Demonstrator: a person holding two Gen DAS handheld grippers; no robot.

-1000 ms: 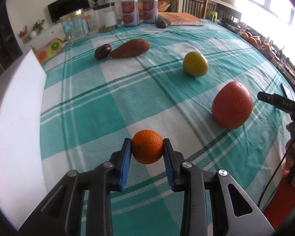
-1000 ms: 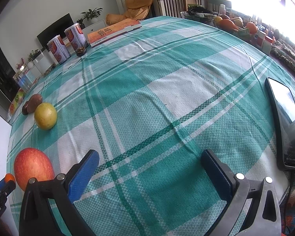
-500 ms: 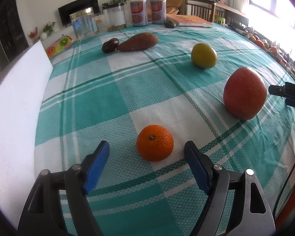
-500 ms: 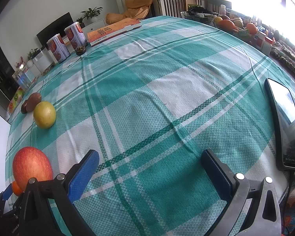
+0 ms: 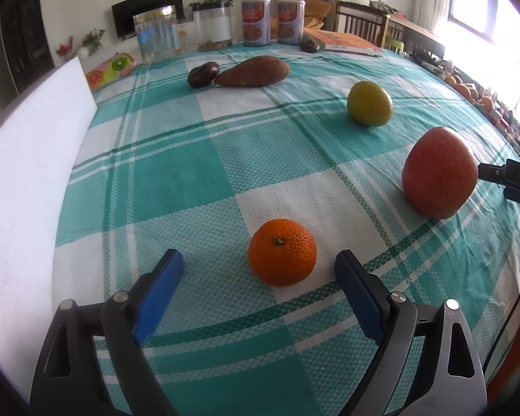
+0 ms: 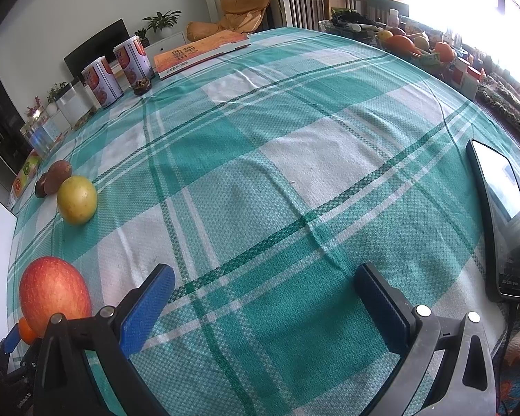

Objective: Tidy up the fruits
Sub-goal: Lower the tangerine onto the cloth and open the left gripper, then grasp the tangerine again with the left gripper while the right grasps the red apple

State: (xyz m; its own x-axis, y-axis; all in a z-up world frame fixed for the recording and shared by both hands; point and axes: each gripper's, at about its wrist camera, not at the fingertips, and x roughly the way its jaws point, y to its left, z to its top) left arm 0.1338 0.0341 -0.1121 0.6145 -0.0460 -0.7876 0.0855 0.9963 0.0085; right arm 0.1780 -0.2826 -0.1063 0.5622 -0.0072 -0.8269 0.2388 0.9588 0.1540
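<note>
While the desk point(image 5: 176, 180) under its green-and-white checked cloth fills both views, the fruits lie spread across it in a loose row. Largest of them is the red-orange mango point(image 5: 439, 172), resting on the right side of the left wrist view, with the tip of the right-hand tool just beside it. Beyond it sits the yellow fruit point(image 5: 369, 103), and farther back a long brown sweet potato point(image 5: 254, 71) touches a small dark fruit point(image 5: 203, 74). Smallest in the near field is the orange point(image 5: 282, 257), sitting on a white square of cloth between the blue pads of the left tongs point(image 5: 260, 270). Those jaws are opening and neither pad touches the orange, so it stands free on the cloth. The right tongs point(image 6: 263, 286) hang released over bare cloth, gripping nothing, with a dark phone point(image 6: 502, 222) off to their right.

The step in hand looks like the setting-down of the orange at the near end of the row. Next, the left tongs would need to back away without nudging it, since it could roll. Whether the mango is the next pick is hard to tell.
</note>
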